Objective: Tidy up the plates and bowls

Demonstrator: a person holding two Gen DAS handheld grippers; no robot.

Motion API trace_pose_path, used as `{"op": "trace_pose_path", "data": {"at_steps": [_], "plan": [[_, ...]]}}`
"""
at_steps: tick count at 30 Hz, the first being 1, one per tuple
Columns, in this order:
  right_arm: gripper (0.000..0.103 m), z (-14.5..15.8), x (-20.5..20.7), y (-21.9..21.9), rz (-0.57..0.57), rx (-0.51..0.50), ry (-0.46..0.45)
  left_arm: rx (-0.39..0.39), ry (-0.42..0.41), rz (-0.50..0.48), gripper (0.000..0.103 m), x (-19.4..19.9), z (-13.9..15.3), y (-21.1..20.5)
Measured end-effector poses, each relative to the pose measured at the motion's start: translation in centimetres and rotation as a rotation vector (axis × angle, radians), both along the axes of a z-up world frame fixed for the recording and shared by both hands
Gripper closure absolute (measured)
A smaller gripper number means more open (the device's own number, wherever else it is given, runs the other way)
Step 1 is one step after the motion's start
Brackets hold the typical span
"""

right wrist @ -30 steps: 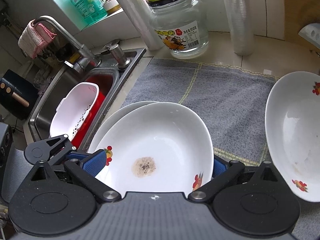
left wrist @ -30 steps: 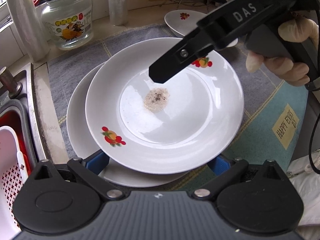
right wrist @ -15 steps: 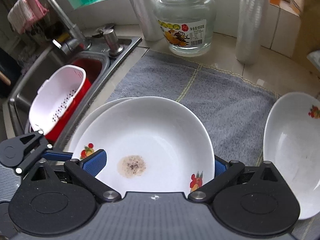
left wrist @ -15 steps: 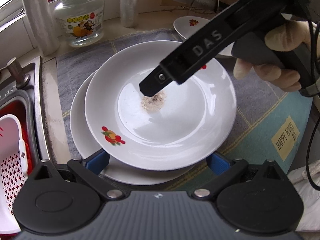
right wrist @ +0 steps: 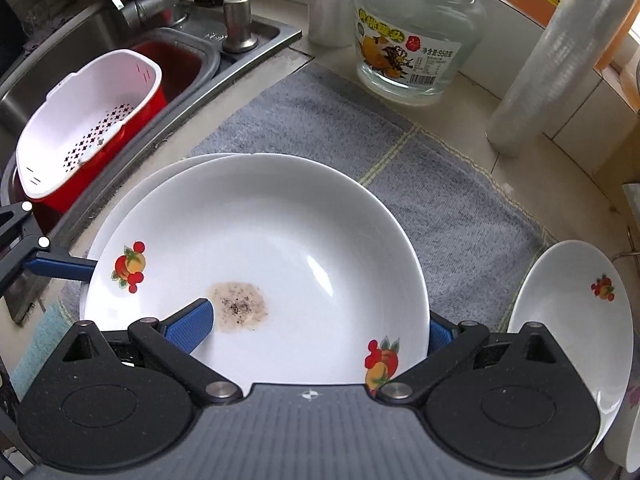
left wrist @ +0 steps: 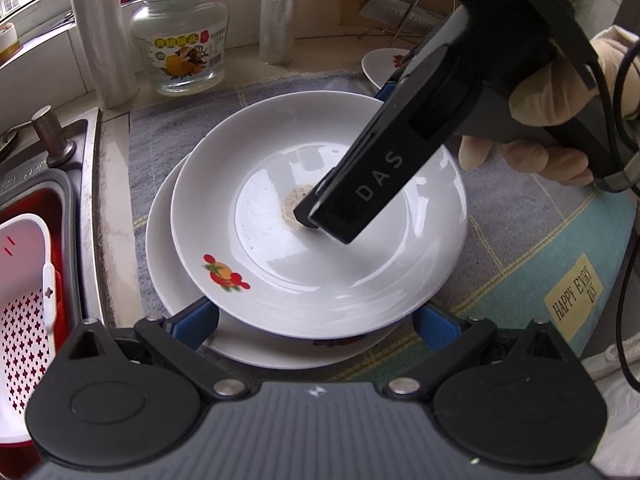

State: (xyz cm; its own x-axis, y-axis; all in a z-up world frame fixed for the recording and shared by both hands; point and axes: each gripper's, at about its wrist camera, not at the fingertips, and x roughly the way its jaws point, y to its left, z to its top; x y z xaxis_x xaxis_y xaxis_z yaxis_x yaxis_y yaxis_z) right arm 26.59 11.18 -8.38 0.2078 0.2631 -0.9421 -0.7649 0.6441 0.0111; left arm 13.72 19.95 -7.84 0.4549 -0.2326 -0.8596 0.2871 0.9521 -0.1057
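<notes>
Right gripper [right wrist: 316, 326] now lowered into top plate [right wrist: 280, 240], fingers spread astride its near rim. Left gripper [left wrist: 316, 322] likewise agape. Brownish speckled residue [right wrist: 239, 306] at centre; plate stacked on lower plate [left wrist: 168, 240], on mat [right wrist: 400, 160].

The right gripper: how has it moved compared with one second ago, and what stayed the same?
The right gripper has come down over the white fruit-patterned top plate; one blue finger now lies inside it beside the brown stain. Unchanged: plate stack, open left gripper, glass jar.
</notes>
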Motion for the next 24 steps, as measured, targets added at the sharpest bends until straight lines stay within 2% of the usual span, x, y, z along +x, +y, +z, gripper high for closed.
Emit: {"op": "trace_pose_path", "data": {"at_steps": [6,13,18,24], "plan": [[0.000,0.1,-0.1,-0.1,-0.002,-0.009,-0.003,0.051,0.043,-0.020,0.000,1.1,-0.2,-0.5],[0.000,0.4,-0.1,-0.8,-0.011,0.031,0.012,0.080,0.104,-0.045,0.001,2.1,-0.1,-0.5],[0.000,0.5,-0.3,-1.3,-0.015,0.061,0.025,0.090,0.101,-0.048,0.001,2.0,-0.1,-0.5],[0.000,0.6,-0.8,-2.0,0.009,0.102,0.056,0.134,0.056,-0.034,0.001,1.0,0.0,-0.6]]}}
